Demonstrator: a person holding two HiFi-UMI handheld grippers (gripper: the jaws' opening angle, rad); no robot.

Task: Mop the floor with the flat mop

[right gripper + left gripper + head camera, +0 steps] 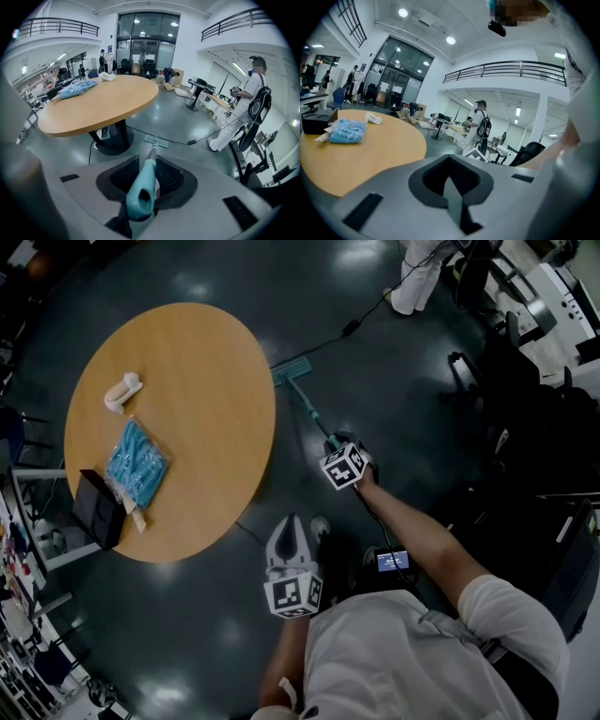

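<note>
Closest to the body, the left tool (pixel 289 521) is clenched on nothing, its jaws pressed together and pointing toward the round desk (pixel 216 362). Further out, the right tool (pixel 143 190) grasps the teal handle end of the flat mop (pixel 309 411), whose shaft slants down to the mop head (pixel 292 372) lying flat on the dark floor (pixel 375 352) just beside the desk's edge. A blue packet (pixel 136 463) lies on the desk, and beyond the mop head a black cable (pixel 328 338) runs toward a person in white (pixel 243 112).
</note>
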